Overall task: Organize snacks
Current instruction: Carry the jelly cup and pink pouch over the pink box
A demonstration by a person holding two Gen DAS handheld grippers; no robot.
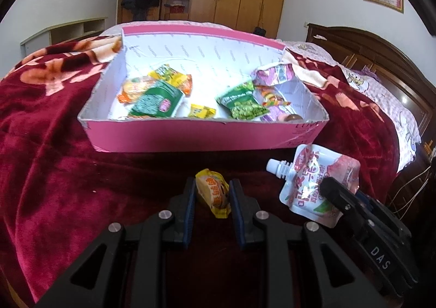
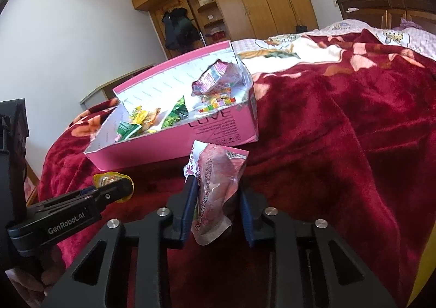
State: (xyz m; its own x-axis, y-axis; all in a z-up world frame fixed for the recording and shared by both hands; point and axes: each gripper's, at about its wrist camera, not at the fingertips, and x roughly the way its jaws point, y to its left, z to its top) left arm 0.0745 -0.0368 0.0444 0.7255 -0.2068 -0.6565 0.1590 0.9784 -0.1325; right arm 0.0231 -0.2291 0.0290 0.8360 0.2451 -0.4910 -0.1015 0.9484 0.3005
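While bare red blanket lies left of the pink box of snack packets, left gripper grasps a yellow snack and right gripper a pink pouch.

Both tools are showing matte black angular bodies with triangular cut-outs, round silver screws and blue pads lining the fingers. The left gripper is wearing white "GenRobot.AI" lettering along its side; the right gripper is showing "DAS" in white.

Bed under a dark red floral blanket, pink snack box directly on it.
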